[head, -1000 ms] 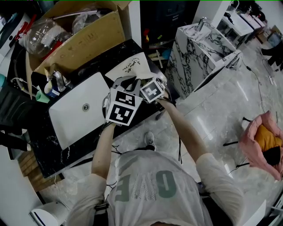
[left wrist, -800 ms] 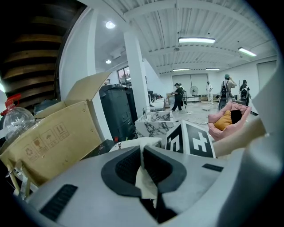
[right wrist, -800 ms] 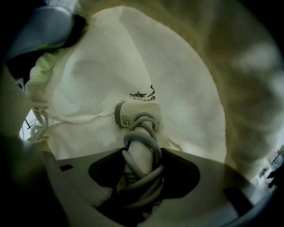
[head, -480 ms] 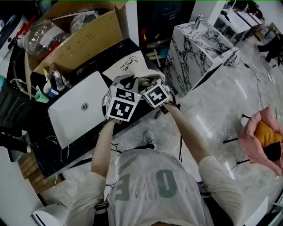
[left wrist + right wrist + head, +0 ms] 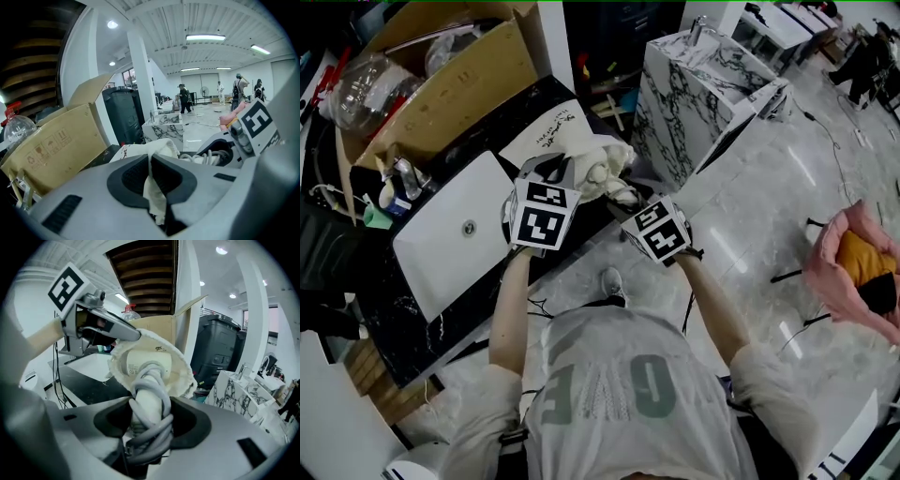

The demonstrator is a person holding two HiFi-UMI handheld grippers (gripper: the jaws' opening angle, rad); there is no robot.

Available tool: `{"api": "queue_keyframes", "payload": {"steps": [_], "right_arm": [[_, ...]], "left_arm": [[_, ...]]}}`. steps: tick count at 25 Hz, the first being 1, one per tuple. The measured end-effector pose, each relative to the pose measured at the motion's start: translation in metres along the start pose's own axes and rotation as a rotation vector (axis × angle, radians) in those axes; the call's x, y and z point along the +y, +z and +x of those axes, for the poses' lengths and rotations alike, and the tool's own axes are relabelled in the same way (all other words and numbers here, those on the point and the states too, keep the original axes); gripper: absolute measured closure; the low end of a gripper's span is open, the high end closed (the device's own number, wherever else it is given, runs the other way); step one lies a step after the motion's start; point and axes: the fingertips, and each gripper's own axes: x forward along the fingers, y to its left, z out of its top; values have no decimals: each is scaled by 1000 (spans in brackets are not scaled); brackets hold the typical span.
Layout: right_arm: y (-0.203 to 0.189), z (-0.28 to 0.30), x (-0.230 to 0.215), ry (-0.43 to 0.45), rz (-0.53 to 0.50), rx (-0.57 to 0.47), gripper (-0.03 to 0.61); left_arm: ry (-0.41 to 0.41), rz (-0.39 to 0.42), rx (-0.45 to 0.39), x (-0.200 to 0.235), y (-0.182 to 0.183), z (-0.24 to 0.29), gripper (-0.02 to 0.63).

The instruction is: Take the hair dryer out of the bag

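Pulled back toward us since before, our one hair dryer sits half out of the one bag above the bench. Our right claw grasps its cord-wrapped handle, and our left claw is clenched on bag cloth.

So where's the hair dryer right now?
Middle of the right gripper view: the right gripper clamps the hair dryer by its cord-wrapped handle, head inside the cream bag pinched by the left gripper.
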Motion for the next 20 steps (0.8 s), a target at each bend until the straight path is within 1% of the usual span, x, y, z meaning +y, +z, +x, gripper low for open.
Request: {"api": "queue_keyframes", "payload": {"steps": [3,6,8,14,20], "right_arm": [[-15,-11,3,0,40,-57,328],[-31,-22,5,-8,118,-118,328],[-40,-30,6,-21,159,-139,328],[-64,-46,9,-52,211,-150,328],[-78,-52,15,-70,253,-154,328]], "left_arm": [[2,-2,3,1,-2,-1,569],[4,0,8,0,-4,-4,569],[3,0,11,-1,-6,-5,570],[-8,7,16,-4,-8,-4,569],[-20,5,25,-6,-12,-2,569]]}}
